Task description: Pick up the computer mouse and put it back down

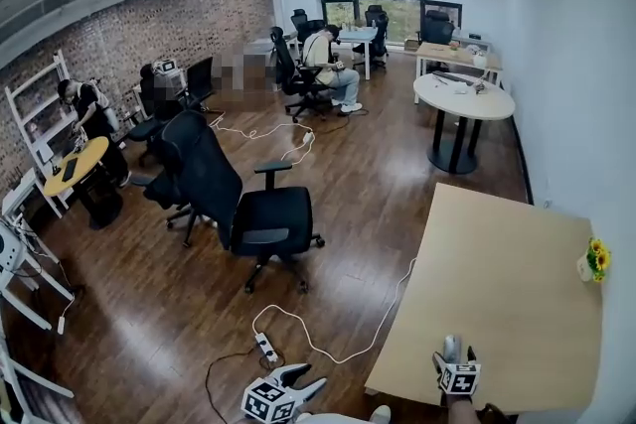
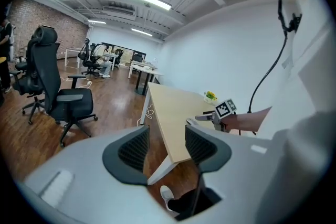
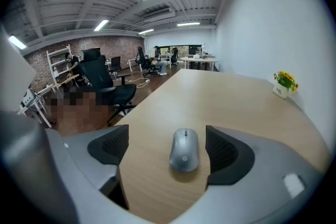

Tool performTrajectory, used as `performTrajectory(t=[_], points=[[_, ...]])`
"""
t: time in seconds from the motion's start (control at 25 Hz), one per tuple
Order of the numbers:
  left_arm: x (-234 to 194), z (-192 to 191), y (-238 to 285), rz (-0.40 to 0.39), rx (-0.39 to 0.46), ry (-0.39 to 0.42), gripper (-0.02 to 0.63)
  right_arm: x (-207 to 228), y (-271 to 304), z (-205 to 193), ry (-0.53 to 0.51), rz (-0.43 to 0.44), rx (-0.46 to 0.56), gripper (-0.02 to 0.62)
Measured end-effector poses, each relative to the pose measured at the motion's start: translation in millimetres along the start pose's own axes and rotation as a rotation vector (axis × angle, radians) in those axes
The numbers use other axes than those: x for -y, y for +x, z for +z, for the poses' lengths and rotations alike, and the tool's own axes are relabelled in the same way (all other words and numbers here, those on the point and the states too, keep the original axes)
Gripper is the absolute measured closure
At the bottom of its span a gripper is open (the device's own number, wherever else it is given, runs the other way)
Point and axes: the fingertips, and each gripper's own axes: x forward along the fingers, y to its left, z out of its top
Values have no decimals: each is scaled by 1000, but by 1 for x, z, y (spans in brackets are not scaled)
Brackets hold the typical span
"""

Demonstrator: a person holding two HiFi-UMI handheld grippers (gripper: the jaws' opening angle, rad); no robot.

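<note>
Computer mouse (image 3: 184,150) lies untouched on the surface (image 3: 236,97) between the wide-open jaws of the right gripper (image 3: 167,147), while the left gripper (image 2: 167,139) stands open and empty, so next probably comes a squeeze on its sides or a clean retreat.

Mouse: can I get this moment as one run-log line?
mouse: lying on table | right claw: open, straddling mouse, not touching | left claw: open, empty, beside table

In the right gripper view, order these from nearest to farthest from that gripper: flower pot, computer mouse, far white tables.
1. Computer mouse: on the desk, between the open jaws.
2. Flower pot: right, at the desk's edge.
3. White tables: far back, centre.
</note>
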Motion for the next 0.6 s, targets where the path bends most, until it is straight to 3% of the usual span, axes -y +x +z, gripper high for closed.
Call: performTrajectory(t=[0.28,0.6], points=[[-8,0,0,-102,-14,59,411,-61,-88,5,21,83,37,132],[2,4,0,-212,-19,103,411,-102,-170,14,47,21,137,130]])
